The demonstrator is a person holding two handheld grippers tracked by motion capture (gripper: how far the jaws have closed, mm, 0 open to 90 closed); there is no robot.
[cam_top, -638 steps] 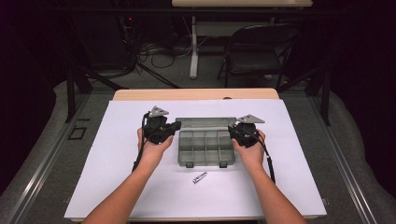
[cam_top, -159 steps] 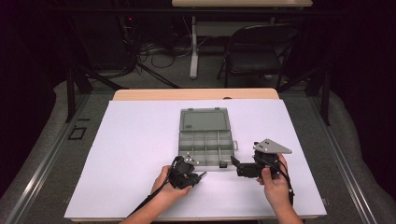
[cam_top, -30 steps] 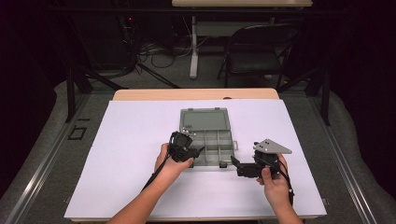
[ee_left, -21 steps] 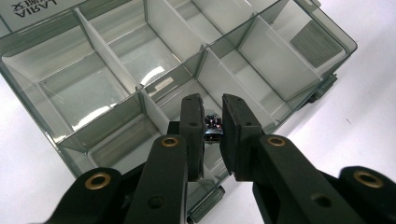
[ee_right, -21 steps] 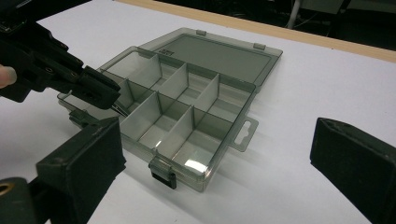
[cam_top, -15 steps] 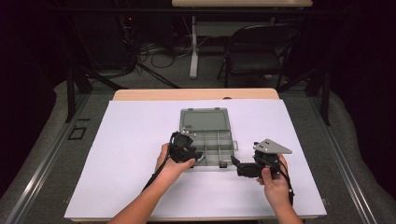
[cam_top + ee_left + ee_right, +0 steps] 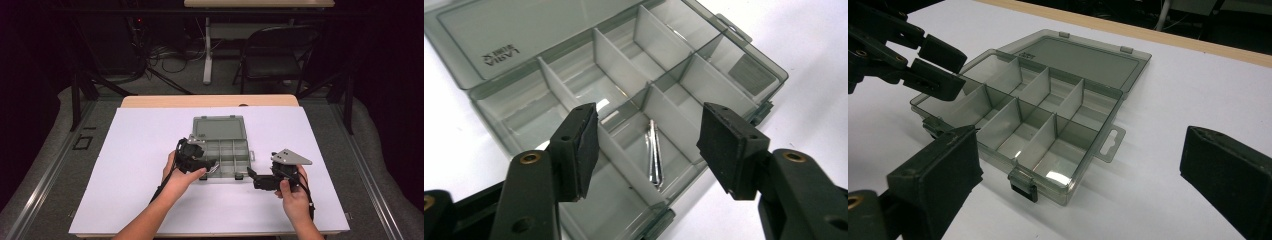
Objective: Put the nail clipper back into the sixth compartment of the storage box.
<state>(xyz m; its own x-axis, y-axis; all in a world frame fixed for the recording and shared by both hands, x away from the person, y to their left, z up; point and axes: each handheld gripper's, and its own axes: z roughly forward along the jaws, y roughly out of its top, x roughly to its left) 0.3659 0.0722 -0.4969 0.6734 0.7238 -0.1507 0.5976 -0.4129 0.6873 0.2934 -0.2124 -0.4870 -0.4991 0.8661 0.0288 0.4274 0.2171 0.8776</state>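
A grey see-through organizer box (image 7: 235, 147) lies open on the white table, its lid (image 7: 524, 30) flat behind it. A small metal pin (image 7: 655, 157) lies loose in a front compartment on the box's left side. My left gripper (image 7: 651, 135) hovers just above that compartment. Its jaws have just been opening and are now open, with nothing touching the pads. From above, the left gripper (image 7: 207, 166) is at the box's near left corner. My right gripper (image 7: 252, 175) is open in front of the near right corner, apart from the box (image 7: 1048, 165). The left gripper (image 7: 938, 65) reaches over the box's left edge.
A white sheet (image 7: 135, 150) covers the table, with bare room left and right of the box. The table's wooden far edge (image 7: 210, 101) runs behind the lid. A folding chair (image 7: 275, 55) and cables stand on the floor beyond.
The pin that lay on the table in front of the box now lies in a front compartment. The left gripper's jaws have opened above it. The right hand has stayed put.
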